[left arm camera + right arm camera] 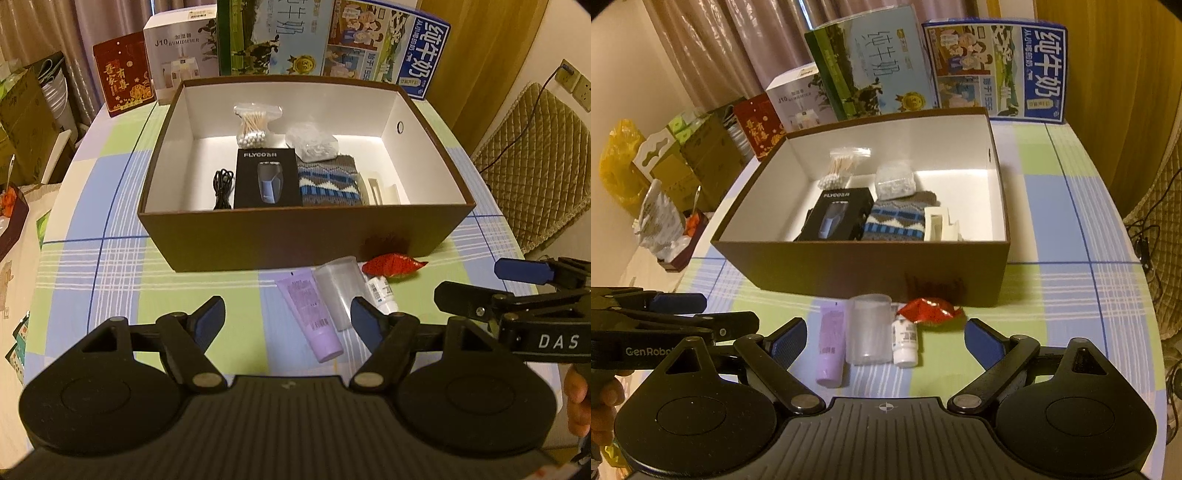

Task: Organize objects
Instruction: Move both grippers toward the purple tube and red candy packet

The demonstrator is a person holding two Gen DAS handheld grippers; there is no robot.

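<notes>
Both the left tool (288, 317) and right tool (885, 336) hover spread wide and empty above the tabletop (1071, 295), the purple tube (832, 347), clear cup (870, 328) and white bottle (905, 343) lying between and just ahead of the right tool's fingers, before the brown box (849, 266).

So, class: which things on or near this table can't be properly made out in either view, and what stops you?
- Small white bottle: left view, partly behind the clear cup; label print too small in both.
- Black cable: right view, mostly hidden behind the black shaver box.
- Purple tube: print blurred.
- Right gripper: left view, cut off by the edge.
</notes>
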